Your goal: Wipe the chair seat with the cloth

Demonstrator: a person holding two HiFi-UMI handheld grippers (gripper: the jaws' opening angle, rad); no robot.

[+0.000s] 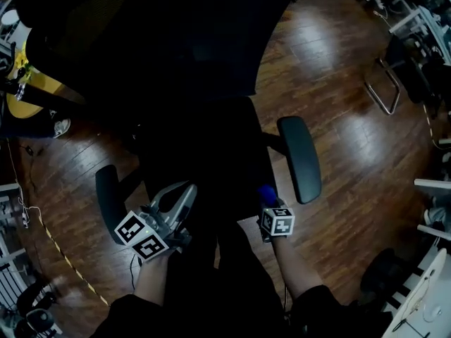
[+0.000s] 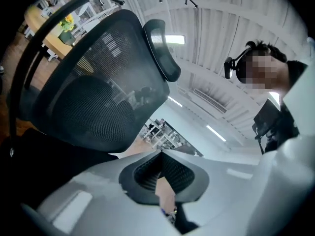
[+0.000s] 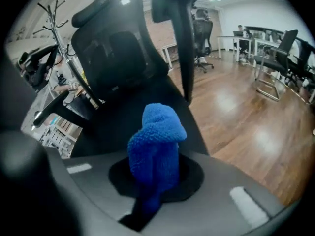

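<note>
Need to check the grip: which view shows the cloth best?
Right gripper view: the blue cloth fills its centre, pinched in the right gripper. The head view shows only a small blue tip; the left gripper view shows none.

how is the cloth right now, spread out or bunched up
Bunched up: the blue cloth stands as a lump pinched in the jaws of the right gripper, not laid flat on the chair seat.

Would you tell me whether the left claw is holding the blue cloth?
No, the blue cloth is clamped in the right claw, while the left claw is closed on nothing.
</note>
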